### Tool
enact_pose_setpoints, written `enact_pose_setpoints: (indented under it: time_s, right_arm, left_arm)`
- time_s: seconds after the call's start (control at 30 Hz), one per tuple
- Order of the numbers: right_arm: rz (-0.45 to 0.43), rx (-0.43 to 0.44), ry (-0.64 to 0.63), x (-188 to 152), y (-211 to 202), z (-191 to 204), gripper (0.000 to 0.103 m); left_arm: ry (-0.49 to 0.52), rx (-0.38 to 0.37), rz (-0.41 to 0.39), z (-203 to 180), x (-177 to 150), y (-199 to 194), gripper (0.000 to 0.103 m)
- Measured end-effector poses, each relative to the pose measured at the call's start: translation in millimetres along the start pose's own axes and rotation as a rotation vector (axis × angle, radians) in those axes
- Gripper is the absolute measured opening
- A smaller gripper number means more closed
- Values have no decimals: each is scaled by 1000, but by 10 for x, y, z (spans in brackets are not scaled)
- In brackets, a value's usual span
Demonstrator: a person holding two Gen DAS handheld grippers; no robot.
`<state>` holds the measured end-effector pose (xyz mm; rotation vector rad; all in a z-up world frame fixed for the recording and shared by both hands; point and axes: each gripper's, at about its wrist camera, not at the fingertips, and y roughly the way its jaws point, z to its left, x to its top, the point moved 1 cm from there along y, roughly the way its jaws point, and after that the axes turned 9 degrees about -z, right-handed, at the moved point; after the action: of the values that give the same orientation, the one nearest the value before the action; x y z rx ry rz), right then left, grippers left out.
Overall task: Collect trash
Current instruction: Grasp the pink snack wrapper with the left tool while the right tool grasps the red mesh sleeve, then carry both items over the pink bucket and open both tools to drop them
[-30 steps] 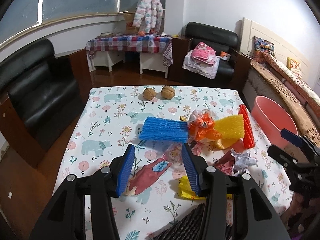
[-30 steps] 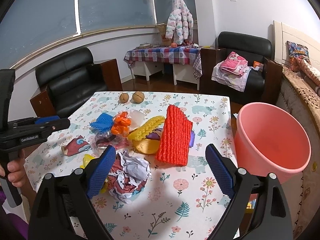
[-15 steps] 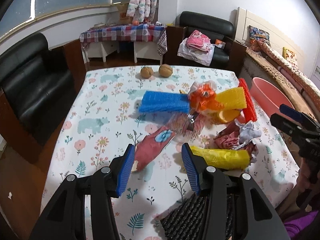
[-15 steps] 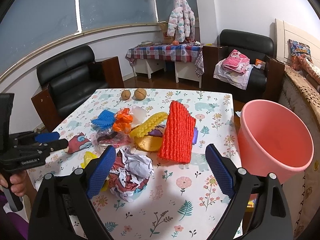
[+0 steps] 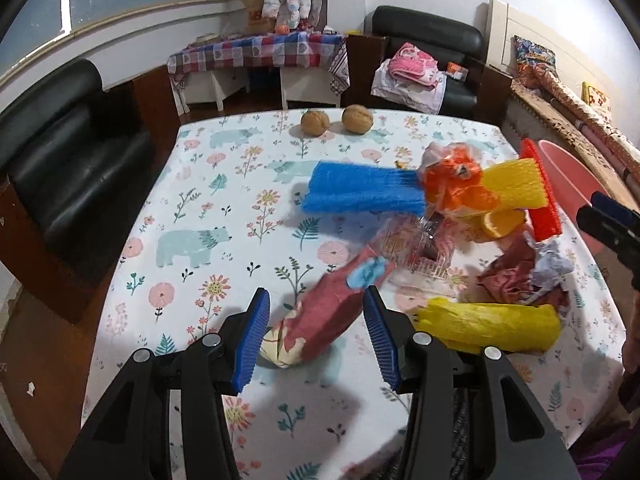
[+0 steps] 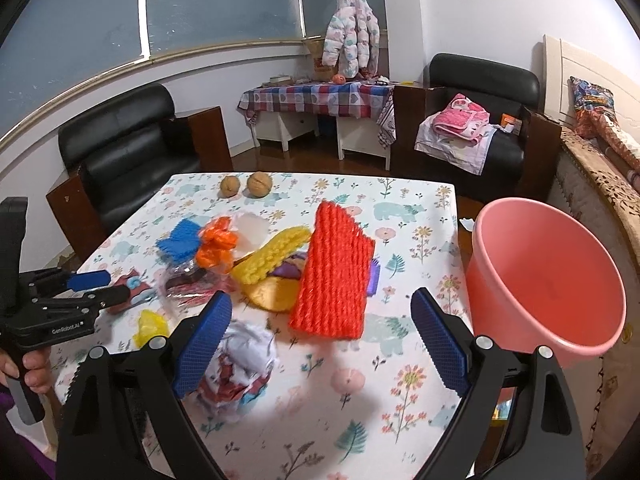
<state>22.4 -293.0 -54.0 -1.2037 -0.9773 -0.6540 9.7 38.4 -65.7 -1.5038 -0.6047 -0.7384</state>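
We held our left gripper [image 5: 316, 328] low over the floral-cloth table [image 5: 192, 200], its jaws wide with nothing pressed between the blue pads; the near end of a red paper wrapper [image 5: 332, 312] lay in the gap between them, and whether a pad touched it we could not tell. Our right gripper [image 6: 320, 340] also stood wide and empty — its left finger hid part of a crumpled paper wad [image 6: 240, 364].

Just right of the wrapper lay a yellow bag [image 5: 492, 326], partly cut off by the left gripper's finger. Beyond the wrapper sat a clear plastic tray [image 5: 420, 252], blurred and hard to read, then a blue foam net [image 5: 360, 192], an orange bag [image 5: 456, 188], a yellow foam net [image 5: 516, 184] and a red foam net [image 6: 336, 272] leaning upright, covering something purple behind it.

Far right of the wrapper, off the table's edge, stood the pink bucket [image 6: 544, 280] — its base out of sight. Farthest beyond the wrapper rested two walnuts [image 5: 336, 122], side by side.
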Motion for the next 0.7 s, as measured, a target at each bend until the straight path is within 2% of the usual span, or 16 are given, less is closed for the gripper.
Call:
enact_pose_setpoints:
  time_s: [0.13,0.17,0.2,0.27,0.37,0.4,0.43,0.47,0.5,0.53,0.63,0.7]
  right_arm:
    - [47,19,37,7,150,-61,91]
    - [57,28,53,10,179,-82,90]
    - [67,33,63,14,203,-97,82]
    - [89,35,77,13,250,-117,76]
    - [130,44,103,-2,328,-161,60]
    - [143,47,114,-12,348,-173,52]
    - [155,52,121,-24,367,-181,40]
    - [169,59,127,-34,389,-193,35]
    - [182,69,134,-48,404,-201,25]
    - [186,75,141,-60,417,-202,20]
    - [178,83,151,-56,399,-205,14]
    - [163,90,162,-34,360,-216,14]
  left_arm:
    - [-13,-14,12,47,13,69,48]
    - [-16,-19,15,54,16,74,41]
    - [-23,-36,21,58,19,85,37]
    - [-28,-49,27,55,21,99,36]
    - [-23,-57,27,47,18,96,33]
    - [-24,-61,27,50,19,93,31]
    - [-27,-65,26,56,20,87,24]
    - [-36,-71,27,73,24,84,14]
    - [-43,-74,28,85,29,73,14]
    - [-54,-80,28,106,39,59,14]
    - [-78,-79,13,162,78,-7,13]
    - [-83,-79,-5,184,119,-72,13]
